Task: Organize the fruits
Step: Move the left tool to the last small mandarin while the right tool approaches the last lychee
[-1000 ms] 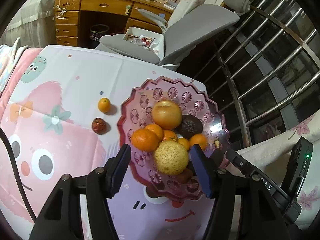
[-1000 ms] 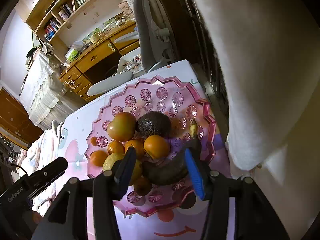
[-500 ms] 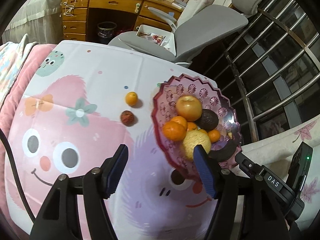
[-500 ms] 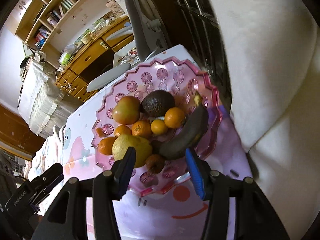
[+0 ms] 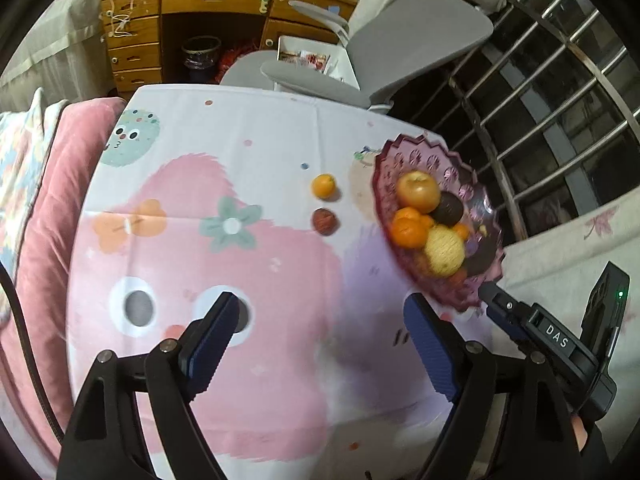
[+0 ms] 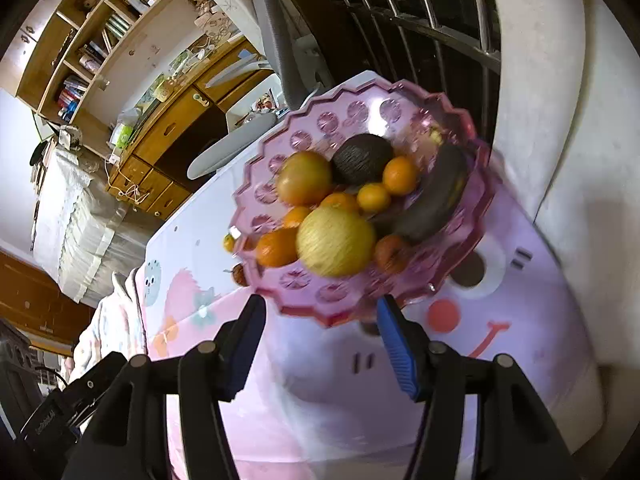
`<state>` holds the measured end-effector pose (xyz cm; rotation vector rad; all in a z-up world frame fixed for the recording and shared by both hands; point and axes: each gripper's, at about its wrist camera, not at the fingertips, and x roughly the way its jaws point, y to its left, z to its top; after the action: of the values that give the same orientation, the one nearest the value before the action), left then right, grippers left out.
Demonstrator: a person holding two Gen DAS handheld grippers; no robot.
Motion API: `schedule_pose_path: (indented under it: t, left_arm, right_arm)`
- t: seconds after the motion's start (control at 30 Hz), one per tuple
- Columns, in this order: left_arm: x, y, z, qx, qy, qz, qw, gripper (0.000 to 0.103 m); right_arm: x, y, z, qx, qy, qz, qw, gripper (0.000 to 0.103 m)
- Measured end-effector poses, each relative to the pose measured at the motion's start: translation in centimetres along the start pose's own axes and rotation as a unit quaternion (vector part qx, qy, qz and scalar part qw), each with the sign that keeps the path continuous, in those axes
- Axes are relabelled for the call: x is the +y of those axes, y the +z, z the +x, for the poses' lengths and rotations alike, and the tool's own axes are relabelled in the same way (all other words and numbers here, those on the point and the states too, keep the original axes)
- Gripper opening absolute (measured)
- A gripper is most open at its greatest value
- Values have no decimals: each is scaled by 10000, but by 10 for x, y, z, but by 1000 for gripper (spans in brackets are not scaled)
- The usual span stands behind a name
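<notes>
most fruit sits piled in the pink bowl point(image 6: 460, 120); a small orange point(image 5: 323, 186) and a dark red fruit point(image 5: 325, 221) lie on the tablecloth point(image 5: 200, 264) beside it, not yet collected. the left gripper point(image 5: 320, 344) and right gripper point(image 6: 320, 336) are empty, jaws opening.

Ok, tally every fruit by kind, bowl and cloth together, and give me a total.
Small oranges: 6 (5 in the bowl, 1 on the cloth)
Small reddish-brown fruits: 2 (1 in the bowl, 1 on the cloth)
Apple: 1
Avocado: 1
Dark banana: 1
Large yellow round fruit: 1
Total: 12
</notes>
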<state>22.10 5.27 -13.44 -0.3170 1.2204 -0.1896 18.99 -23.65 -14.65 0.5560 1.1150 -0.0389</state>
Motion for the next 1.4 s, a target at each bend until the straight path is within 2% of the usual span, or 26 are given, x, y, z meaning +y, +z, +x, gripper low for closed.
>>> schedule_pose_path:
  t: [0.27, 0.43, 0.6, 0.77, 1.03, 1.27, 1.4]
  left_arm:
    - [32, 23, -4, 554, 169, 821, 9949, 89]
    - [33, 43, -3, 666, 291, 1371, 9879, 89]
    - [27, 66, 2, 729, 322, 1724, 9818, 90]
    - [11, 94, 17, 740, 350, 2050, 9753, 93]
    - [-15, 134, 71, 993, 145, 2280, 9685, 94]
    - [-32, 144, 139, 1292, 197, 2554, 9580, 94]
    - [-31, 142, 167, 1415, 244, 2586, 9553, 94]
  right_arm:
    - [47, -34, 7, -343, -246, -89, 9991, 58]
    - [69, -47, 13, -550, -401, -396, 9969, 59]
    - [83, -53, 20, -648, -401, -612, 9952, 59]
    - [96, -55, 33, -769, -381, -1092, 9903, 59]
    - [118, -57, 63, -1084, -340, -2158, 9698, 59]
    - [123, -56, 96, -1176, -315, -2406, 9630, 59]
    - [122, -53, 114, -1151, -312, -2500, 9609, 59]
